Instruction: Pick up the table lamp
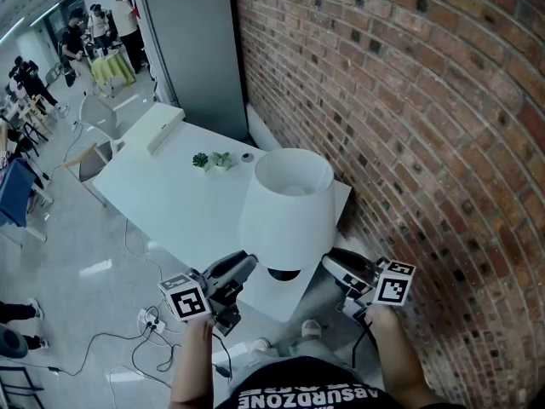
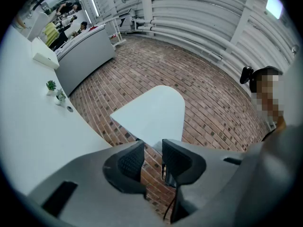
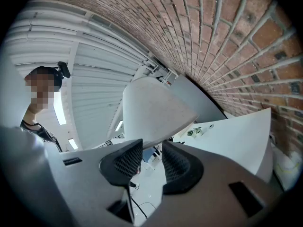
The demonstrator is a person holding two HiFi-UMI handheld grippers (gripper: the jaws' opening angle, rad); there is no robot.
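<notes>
While the lamp (image 1: 283,228) is standing upright over the near corner of the table (image 1: 170,203), its long axis is running straight up and down. The open top of its white shade (image 1: 294,173) is facing the ceiling. Its dark base (image 1: 283,273) is showing just under the shade's lower rim. Whether that base is resting on the table or already hanging clear of it, I cannot tell.

The lamp is sitting between the two tools. It is lying just ahead and to the right of the left gripper (image 1: 243,267), and just ahead and to the left of the right gripper (image 1: 334,265), with the shade rising above both. Neither is looking nearer than the other, and each tip is reaching in beneath the rim from its own side.

In the left gripper view the jaws are standing a little apart, with only brick wall (image 2: 213,108) showing through the gap, so they are clamping nothing. In the right gripper view the jaws are likewise sitting slightly parted and empty, the shade looming just beyond them.

As I judge it, the lift is depending on both tools pressing sideways toward each other below the shade while keeping that tall axis plumb.
</notes>
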